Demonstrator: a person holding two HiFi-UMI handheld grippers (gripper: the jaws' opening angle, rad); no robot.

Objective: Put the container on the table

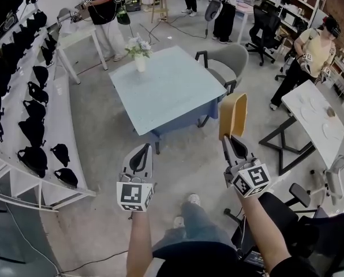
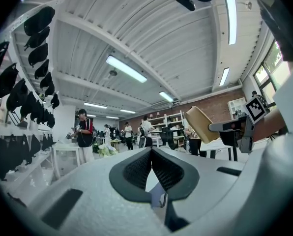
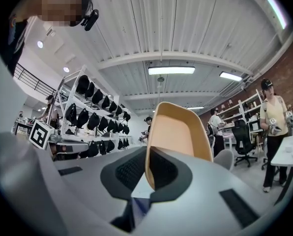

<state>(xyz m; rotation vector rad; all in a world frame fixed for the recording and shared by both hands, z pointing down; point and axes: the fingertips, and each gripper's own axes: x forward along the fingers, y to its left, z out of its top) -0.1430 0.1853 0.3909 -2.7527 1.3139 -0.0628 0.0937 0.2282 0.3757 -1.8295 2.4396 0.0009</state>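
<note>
Right gripper pinches the rim of a tan, shallow, rounded-rectangular container, held upright in the air short of the light-blue table. Left gripper pressed together, empty.

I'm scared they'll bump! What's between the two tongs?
Only bare floor, seen in the head view, lies between the left tongs and the right tongs holding the container.

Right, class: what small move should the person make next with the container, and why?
Probably step forward and carry the right gripper toward the table: it is shut on the container, which stands upright in the air, short of the table's near edge.
</note>
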